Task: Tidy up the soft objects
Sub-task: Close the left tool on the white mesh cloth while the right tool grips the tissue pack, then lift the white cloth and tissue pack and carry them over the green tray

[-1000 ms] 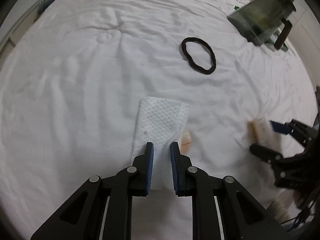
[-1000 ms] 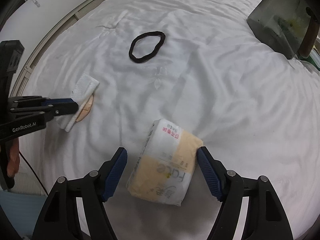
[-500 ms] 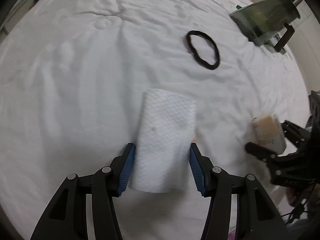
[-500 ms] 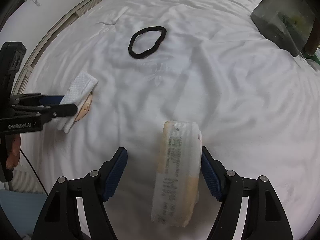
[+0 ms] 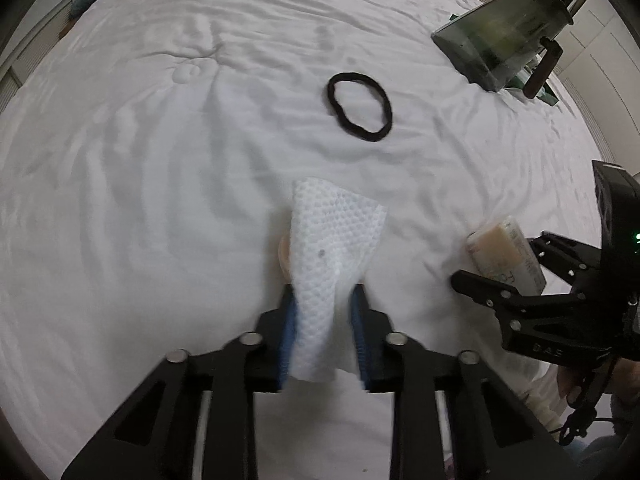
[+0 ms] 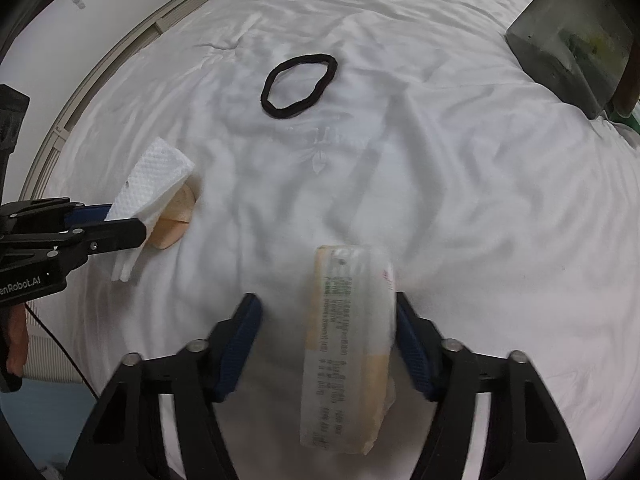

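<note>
A white textured cloth (image 5: 334,248) lies folded on the white bed, and my left gripper (image 5: 322,308) is shut on its near end, bunching it. It also shows in the right wrist view (image 6: 150,188). A beige round pad (image 6: 174,226) lies partly under the cloth. A tissue pack (image 6: 348,336) stands on its edge between the fingers of my right gripper (image 6: 326,332), which is open; the pack leans against the right finger. The pack also shows in the left wrist view (image 5: 506,250). A black hair band (image 5: 360,106) lies farther out on the bed.
A dark translucent bin (image 5: 502,50) lies tipped at the far right of the bed. The white duvet (image 5: 140,160) is wrinkled. A window frame (image 6: 100,80) runs along the left side.
My left gripper opened around the cloth, then closed on it and bunched it. The tissue pack turned from lying flat onto its edge between the right fingers.
</note>
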Tool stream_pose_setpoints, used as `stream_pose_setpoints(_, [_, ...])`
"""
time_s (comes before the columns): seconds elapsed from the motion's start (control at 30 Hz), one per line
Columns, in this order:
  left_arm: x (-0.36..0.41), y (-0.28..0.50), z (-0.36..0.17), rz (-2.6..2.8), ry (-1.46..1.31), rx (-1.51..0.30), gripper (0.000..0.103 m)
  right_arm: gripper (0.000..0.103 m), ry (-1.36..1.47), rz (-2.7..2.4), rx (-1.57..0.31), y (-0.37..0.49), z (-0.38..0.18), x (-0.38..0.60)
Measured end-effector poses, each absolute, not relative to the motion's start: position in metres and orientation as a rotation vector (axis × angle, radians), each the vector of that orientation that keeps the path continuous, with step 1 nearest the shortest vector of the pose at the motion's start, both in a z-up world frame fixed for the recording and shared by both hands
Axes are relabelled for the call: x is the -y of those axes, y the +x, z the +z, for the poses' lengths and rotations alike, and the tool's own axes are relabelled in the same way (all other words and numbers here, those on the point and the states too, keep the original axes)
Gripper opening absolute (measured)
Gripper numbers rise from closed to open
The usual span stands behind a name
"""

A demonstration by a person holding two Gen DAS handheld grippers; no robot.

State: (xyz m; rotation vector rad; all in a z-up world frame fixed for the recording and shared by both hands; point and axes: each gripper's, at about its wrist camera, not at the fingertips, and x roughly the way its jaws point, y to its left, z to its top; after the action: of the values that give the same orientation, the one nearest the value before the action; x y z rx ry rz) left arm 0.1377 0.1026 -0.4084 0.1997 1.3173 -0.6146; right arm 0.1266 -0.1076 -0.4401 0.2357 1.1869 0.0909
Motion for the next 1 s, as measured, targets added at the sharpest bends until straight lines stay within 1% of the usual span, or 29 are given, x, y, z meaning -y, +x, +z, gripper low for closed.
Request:
stream_pose_setpoints(0.03, [-0.098,0.138,-0.41,-0.618,0.19,-1.32,0.015,0.042,0.238,0.097,-1.188,0.126,-0.44,0.108])
stream_pose_setpoints(0.1, [-0.09,0.138,-0.412,-0.617,0.185,-1.327,0.014,0.026,0.248,0.117,-1.194,0.127,-0.442,0.11])
stream_pose_setpoints(0.4, [-0.078,0.132,-0.409,-0.623,0.177,-1.33,0.012,0.022,0.308,0.173,-1.166,0.117,-0.438,0.119])
stream_pose_setpoints(0.67, [-0.073,0.123,-0.403,-0.624,0.204,-1.336,0.012,0.022,0.315,0.192,-1.142,0.111,-0.431,0.127])
stream_pose_setpoints(1.0, [-0.068,0.106,-0.416,-0.625,0.193,-1.404,0.012,0.022,0.304,0.21,-1.171,0.112,-0.438,0.13])
